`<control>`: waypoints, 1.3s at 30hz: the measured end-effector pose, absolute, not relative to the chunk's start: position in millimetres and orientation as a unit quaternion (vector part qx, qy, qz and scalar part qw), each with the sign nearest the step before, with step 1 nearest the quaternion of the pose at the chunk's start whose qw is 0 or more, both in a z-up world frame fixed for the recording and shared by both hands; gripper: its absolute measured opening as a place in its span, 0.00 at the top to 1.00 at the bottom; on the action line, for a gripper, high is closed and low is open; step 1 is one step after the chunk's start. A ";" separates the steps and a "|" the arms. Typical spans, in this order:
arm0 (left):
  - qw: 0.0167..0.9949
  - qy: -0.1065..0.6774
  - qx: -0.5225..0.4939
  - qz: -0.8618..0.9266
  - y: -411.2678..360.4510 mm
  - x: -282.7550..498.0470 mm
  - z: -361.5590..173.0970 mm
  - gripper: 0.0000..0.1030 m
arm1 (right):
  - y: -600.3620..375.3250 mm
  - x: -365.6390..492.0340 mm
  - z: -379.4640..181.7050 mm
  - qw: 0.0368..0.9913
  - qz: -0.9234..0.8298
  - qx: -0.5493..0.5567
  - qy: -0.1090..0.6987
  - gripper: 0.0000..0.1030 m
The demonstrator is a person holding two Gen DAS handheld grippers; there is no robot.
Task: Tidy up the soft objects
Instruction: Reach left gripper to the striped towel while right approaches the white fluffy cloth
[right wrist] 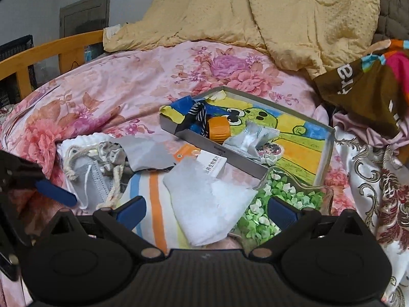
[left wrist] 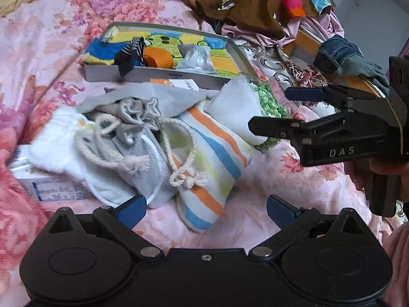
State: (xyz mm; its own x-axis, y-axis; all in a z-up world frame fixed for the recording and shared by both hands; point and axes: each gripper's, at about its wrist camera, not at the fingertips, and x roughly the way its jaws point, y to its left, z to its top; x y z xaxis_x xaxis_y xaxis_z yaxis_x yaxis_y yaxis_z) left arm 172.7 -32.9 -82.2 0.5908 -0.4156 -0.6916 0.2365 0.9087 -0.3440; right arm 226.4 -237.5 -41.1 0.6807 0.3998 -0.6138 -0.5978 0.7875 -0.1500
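Both claws wide open & empty: left claw (left wrist: 205,211) over striped towel (left wrist: 212,158), right claw (right wrist: 206,211) over white cloth (right wrist: 204,204)

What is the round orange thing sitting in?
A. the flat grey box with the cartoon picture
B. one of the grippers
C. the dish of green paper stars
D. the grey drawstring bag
A: the round orange thing lies inside the flat grey box, on its cartoon picture, beside a striped cloth; both grippers are open and empty.
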 end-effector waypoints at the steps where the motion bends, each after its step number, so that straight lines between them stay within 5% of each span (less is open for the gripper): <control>1: 0.882 0.417 -0.116 -0.186 -33.5 175.4 -85.1 0.04 | -239.1 230.1 -41.7 0.899 0.278 -0.170 0.291 0.01; 14: 0.865 0.416 -0.213 -0.182 -31.3 192.6 -111.1 0.11 | -235.5 242.3 -55.1 0.885 0.290 -0.175 0.320 0.01; 29: 0.877 0.402 -0.190 -0.182 -43.8 191.0 -114.8 0.19 | -237.2 256.7 -58.8 0.882 0.298 -0.109 0.349 0.10; 34: 0.874 0.397 -0.219 -0.174 -40.8 194.0 -117.3 0.30 | -237.1 261.7 -59.7 0.882 0.298 -0.090 0.354 0.13; 39: 0.867 0.397 -0.248 -0.171 -34.9 195.9 -118.4 0.54 | -231.9 261.7 -61.8 0.881 0.296 -0.102 0.354 0.20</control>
State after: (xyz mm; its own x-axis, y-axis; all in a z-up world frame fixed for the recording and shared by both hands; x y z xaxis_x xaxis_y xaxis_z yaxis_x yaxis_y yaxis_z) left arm 195.9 -34.9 -118.4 0.6266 -0.4937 -0.6030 0.0999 0.8183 -0.5661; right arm 261.7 -231.9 -61.8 0.5738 0.4491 -0.6848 -0.5943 0.8037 0.0292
